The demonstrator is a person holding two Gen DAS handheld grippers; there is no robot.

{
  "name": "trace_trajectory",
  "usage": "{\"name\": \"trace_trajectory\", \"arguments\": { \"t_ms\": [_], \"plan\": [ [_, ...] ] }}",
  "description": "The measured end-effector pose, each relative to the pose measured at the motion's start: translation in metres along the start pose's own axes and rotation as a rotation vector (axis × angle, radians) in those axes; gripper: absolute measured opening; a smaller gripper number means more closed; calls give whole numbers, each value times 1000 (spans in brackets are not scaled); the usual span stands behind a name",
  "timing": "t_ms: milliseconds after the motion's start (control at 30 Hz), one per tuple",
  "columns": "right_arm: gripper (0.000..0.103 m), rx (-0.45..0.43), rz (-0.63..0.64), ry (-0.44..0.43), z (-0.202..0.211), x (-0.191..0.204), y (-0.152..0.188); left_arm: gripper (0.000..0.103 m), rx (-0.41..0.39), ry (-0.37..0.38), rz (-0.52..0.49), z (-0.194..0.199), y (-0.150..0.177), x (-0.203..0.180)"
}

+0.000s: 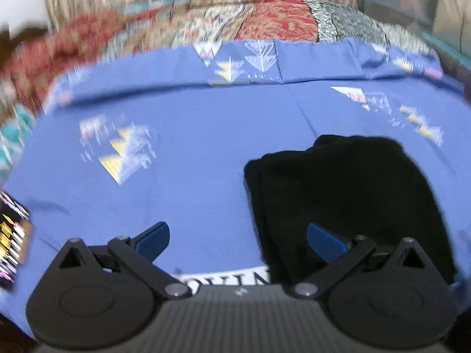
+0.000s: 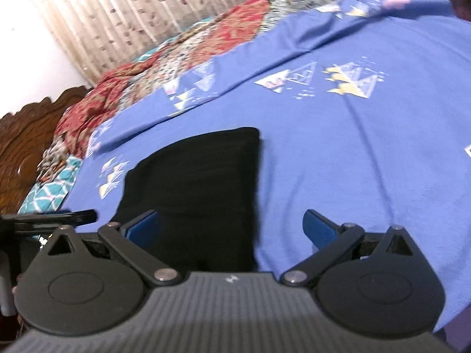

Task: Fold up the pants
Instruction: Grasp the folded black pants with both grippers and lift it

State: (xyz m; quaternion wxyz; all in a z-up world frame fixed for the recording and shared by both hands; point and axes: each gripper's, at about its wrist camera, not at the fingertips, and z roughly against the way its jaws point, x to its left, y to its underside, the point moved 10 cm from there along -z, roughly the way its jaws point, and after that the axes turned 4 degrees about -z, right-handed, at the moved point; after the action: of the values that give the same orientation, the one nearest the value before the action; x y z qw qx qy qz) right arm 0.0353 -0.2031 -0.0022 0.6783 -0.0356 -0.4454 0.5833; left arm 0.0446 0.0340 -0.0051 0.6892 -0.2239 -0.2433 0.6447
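My left claw (image 1: 238, 239) was released, its blue fingers (image 1: 153, 239) spread wide and gripping nothing; my right claw (image 2: 231, 229) was released too, fingers (image 2: 319, 231) apart over the bed. The pants (image 1: 338, 194) lay folded into a compact black bundle on the blue sheet (image 1: 182, 182); in the left view they sat to the right, their near end passing under my right-hand finger; in the right view the pants (image 2: 200, 188) sat to the left, running down under my left-hand finger and the claw body. The far edge of the bundle was straight with a squared corner in the right view; in the left view it looked rounded and a little lumpy; the long side edges ran clean. To the left of the bundle in the left view, the sheet was open and flat, broken only by printed triangles (image 1: 123, 153); in the right view the sheet (image 2: 368, 161) stretched bare to the right. At the far edge of the sheet lay a patterned red quilt (image 1: 276, 20), with a curtain (image 2: 141, 8) behind it; a carved wooden headboard (image 2: 26, 141) stood at the left in the right view.
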Motion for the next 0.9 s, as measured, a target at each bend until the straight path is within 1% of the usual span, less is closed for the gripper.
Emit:
{"name": "trace_trajectory", "arguments": {
  "t_ms": [67, 167, 200, 333, 400, 467, 600, 633, 700, 733, 767, 800, 833, 867, 900],
  "plan": [
    [103, 3, -11, 11, -1, -6, -2, 103, 25, 57, 57, -5, 2, 11],
    [103, 9, -31, 26, -7, -12, -1, 103, 46, 103, 106, -14, 5, 21],
    [101, 14, -39, 27, -6, -14, -1, 103, 56, 114, 119, -17, 6, 22],
    [97, 44, -59, 14, -17, -16, -1, 103, 83, 206, 157, -30, 10, 12],
    [93, 61, -59, 5, -25, -15, 0, 103, 105, 268, 178, -41, 12, 4],
    [91, 79, -57, -11, -34, -12, -1, 103, 137, 319, 203, -54, 15, -3],
    [90, 114, -66, -58, -57, -7, -4, 103, 210, 427, 267, -79, 23, -20],
    [90, 121, -73, -73, -62, -5, -6, 103, 215, 448, 281, -84, 24, -22],
    [90, 132, -98, -117, -71, 0, -10, 101, 192, 468, 286, -88, 21, -25],
    [86, 142, -119, -146, -77, 3, -12, 97, 182, 473, 287, -90, 20, -26],
    [67, 166, -147, -188, -82, 7, -12, 77, 175, 483, 283, -90, 18, -28],
    [54, 200, -174, -219, -86, 10, -11, 63, 168, 489, 277, -87, 16, -30],
    [49, 223, -188, -228, -90, 14, -11, 57, 154, 476, 261, -83, 12, -31],
    [43, 227, -186, -239, -90, 19, -13, 49, 141, 470, 243, -78, 7, -32],
    [37, 221, -169, -249, -86, 25, -18, 43, 124, 469, 227, -71, 0, -32]
  ]
}}
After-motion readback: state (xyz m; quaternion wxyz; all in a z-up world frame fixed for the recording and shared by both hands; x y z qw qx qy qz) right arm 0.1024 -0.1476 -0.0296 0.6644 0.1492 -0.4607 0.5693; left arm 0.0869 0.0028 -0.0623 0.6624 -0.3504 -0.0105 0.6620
